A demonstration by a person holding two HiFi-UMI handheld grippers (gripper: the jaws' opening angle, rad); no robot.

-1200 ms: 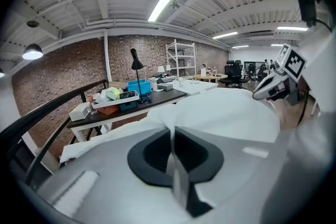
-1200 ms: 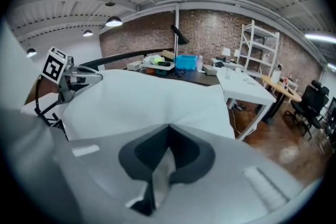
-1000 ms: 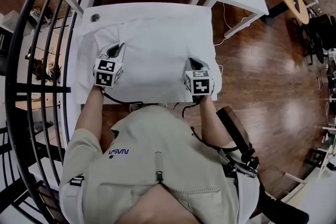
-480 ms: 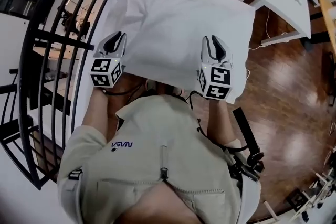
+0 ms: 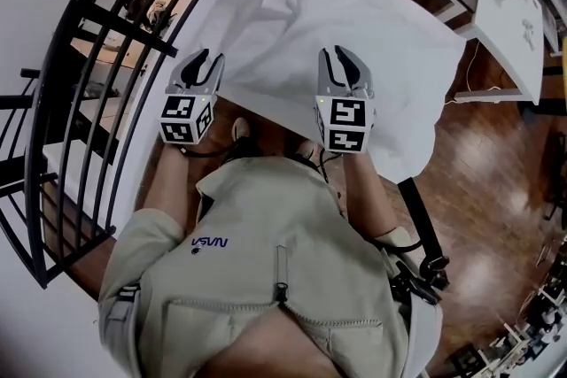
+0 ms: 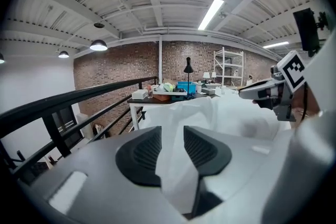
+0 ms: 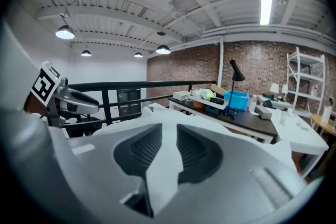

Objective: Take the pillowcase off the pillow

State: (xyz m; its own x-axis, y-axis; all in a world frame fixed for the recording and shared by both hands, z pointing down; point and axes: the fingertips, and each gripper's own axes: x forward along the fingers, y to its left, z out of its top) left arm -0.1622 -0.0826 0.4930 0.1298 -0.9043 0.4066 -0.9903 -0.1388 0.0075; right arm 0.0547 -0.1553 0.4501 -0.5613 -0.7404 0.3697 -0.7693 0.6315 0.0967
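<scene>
The white pillowcase [image 5: 372,40] with the pillow inside spreads over a table, its near edge lifted toward me. My left gripper [image 5: 202,59] is at the near left edge. In the left gripper view a fold of the cloth [image 6: 178,165] fills the gap between its pads [image 6: 144,152], and these jaws are opening. My right gripper [image 5: 341,57] pinches the near edge further right. A strip of the cloth [image 7: 163,176] is clamped between its pads [image 7: 197,149]. Each gripper shows in the other's view: the right gripper [image 6: 273,93] and the left gripper [image 7: 68,99].
A black metal railing [image 5: 97,75] runs close along the left. A white table [image 5: 514,4] stands at the far right over wooden floor [image 5: 496,164]. A dark desk [image 6: 168,96] with boxes and a lamp lies beyond the pillow.
Both grippers have risen and come toward me with the near edge of the cloth, which now hangs off the table edge. The right gripper has moved left, closer to the left one.
</scene>
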